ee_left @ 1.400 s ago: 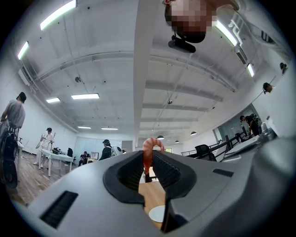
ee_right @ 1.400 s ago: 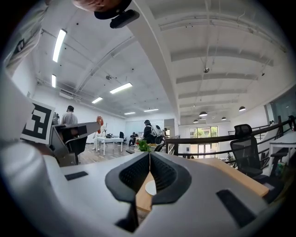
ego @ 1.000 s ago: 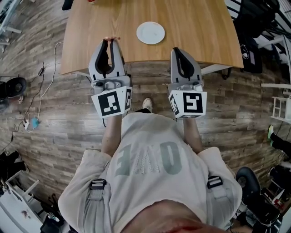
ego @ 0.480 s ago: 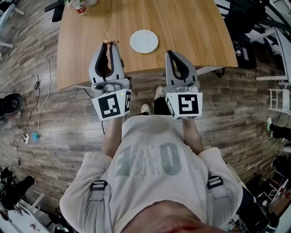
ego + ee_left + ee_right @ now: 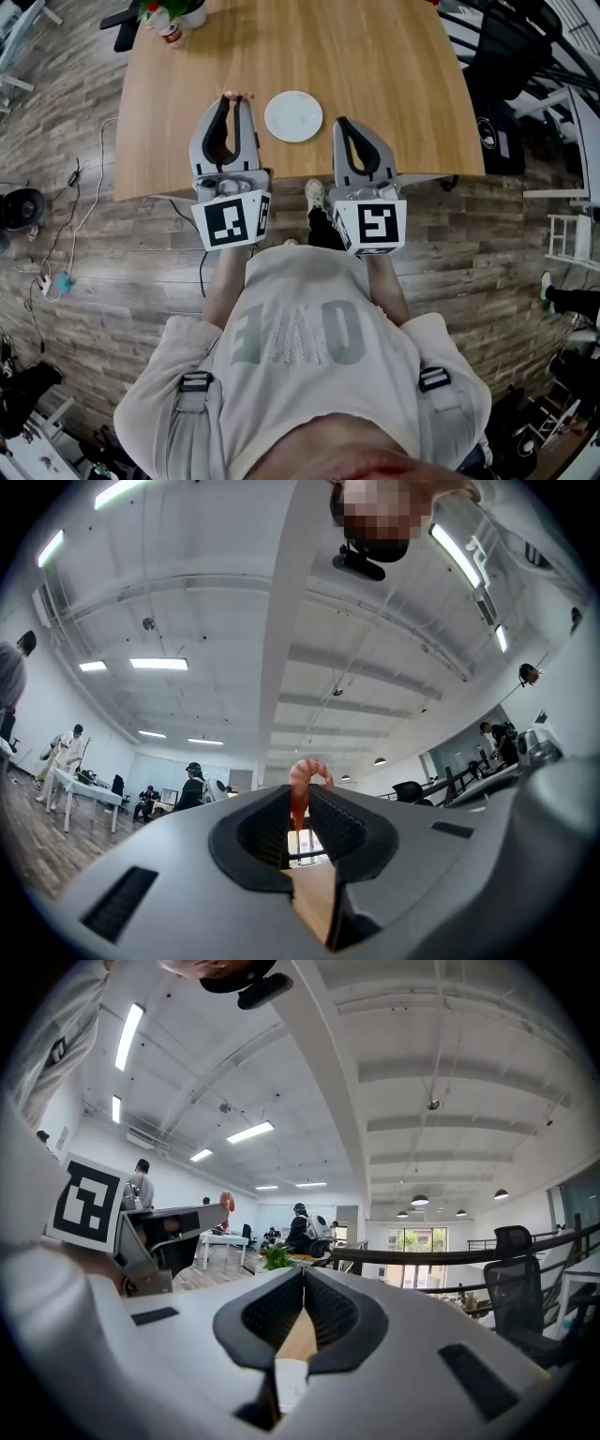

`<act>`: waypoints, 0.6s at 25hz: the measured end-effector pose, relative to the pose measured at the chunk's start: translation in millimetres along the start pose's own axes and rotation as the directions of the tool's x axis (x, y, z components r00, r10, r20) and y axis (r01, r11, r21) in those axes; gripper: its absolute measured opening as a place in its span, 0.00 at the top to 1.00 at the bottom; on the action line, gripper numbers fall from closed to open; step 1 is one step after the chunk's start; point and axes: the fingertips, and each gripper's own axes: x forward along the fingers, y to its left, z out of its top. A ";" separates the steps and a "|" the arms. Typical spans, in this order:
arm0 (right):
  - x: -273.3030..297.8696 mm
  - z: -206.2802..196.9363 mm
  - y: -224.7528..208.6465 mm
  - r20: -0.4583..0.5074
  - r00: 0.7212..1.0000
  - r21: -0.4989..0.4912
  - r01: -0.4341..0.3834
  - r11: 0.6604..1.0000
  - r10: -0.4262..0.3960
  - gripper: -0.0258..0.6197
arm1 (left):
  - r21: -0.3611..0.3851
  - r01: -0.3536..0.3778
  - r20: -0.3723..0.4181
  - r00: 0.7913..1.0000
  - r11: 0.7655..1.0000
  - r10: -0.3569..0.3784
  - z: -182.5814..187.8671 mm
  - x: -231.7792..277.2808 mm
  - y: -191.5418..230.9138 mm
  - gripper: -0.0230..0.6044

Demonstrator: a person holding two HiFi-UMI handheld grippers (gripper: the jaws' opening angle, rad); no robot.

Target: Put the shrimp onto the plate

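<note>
A pink curled shrimp [image 5: 302, 789] is pinched between the tips of my left gripper [image 5: 234, 97], which is shut on it; its end shows at the tips as the shrimp [image 5: 234, 95] in the head view. The white round plate [image 5: 293, 116] lies on the wooden table [image 5: 375, 66] just right of the left gripper's tips. My right gripper [image 5: 338, 123] is shut with nothing held, its tips right of the plate near the table's front edge. In the right gripper view the left gripper [image 5: 159, 1227] shows with the shrimp [image 5: 226, 1202] at its tip.
A potted plant [image 5: 161, 13] and a white pot stand at the table's far left corner. Dark chairs [image 5: 506, 56] stand to the right of the table. Cables [image 5: 66, 216] lie on the wood floor at left. People and tables stand far off in the room.
Both grippers have moved forward over the table's front edge, and the plate now lies between their tips. The left gripper still holds the shrimp.
</note>
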 end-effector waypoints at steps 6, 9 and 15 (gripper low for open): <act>52.2 -1.4 -32.2 0.006 1.000 -0.013 -0.026 1.000 0.026 0.93 | 0.007 -0.013 -0.010 1.000 1.000 0.013 -15.8 54.1 3.3 0.86; 76.3 -1.4 -51.8 0.004 0.999 -0.017 -0.041 0.999 0.041 0.93 | 0.019 -0.024 -0.017 1.000 1.000 0.024 -22.5 79.0 2.8 0.86; 119.9 -8.1 -85.3 -0.002 0.998 -0.006 -0.067 0.998 0.067 0.93 | 0.032 -0.034 -0.042 0.999 0.999 0.035 -45.0 118.3 1.7 0.86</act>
